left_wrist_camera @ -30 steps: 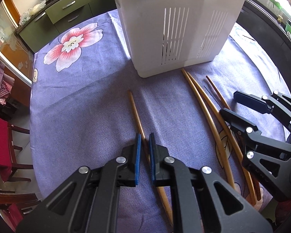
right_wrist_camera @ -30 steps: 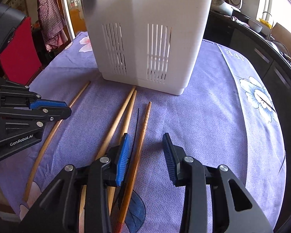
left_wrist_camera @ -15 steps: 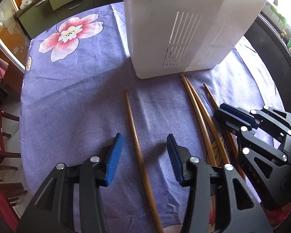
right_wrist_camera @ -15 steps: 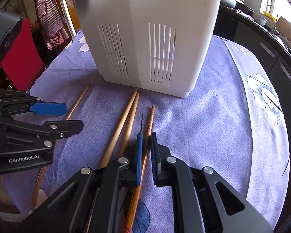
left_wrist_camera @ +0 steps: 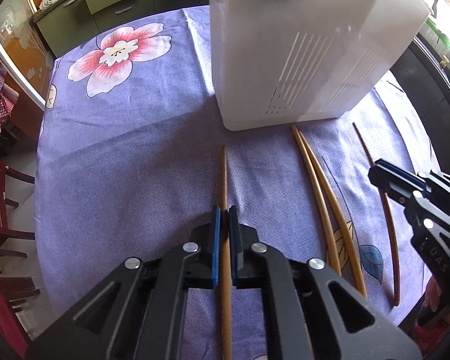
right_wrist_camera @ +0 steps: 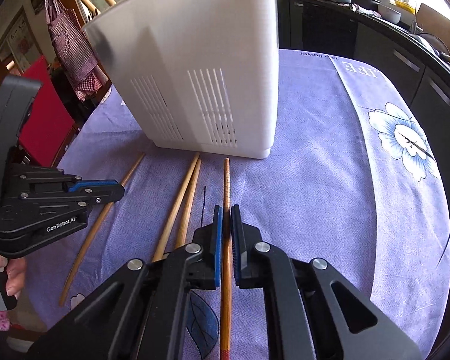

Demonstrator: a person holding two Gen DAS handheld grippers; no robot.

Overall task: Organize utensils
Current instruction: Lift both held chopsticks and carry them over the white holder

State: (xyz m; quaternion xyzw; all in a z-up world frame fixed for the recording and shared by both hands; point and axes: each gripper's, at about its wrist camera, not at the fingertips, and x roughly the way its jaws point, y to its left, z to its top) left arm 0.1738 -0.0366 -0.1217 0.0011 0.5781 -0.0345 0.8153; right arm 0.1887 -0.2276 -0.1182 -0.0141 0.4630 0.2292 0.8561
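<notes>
Purple flowered tablecloth [left_wrist_camera: 129,156] covers the table, with a white slotted utensil caddy [right_wrist_camera: 201,84] standing at the far side. Each tool pinches one chopstick lying flat before it: the left gripper [left_wrist_camera: 224,219] has its jaws pressed onto a pale wooden chopstick [left_wrist_camera: 223,177], the right gripper [right_wrist_camera: 226,219] onto a darker reddish chopstick [right_wrist_camera: 226,177]. Two more bamboo chopsticks [right_wrist_camera: 183,201] lie between. These sticks look light, stiff and smooth; held near mid-length, they likely pivot, so grip firmly.

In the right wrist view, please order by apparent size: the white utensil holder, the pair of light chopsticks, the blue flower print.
1. White utensil holder, clearly largest.
2. Pair of light chopsticks and blue flower print: unsure; chopsticks longer, flower broader.
</notes>
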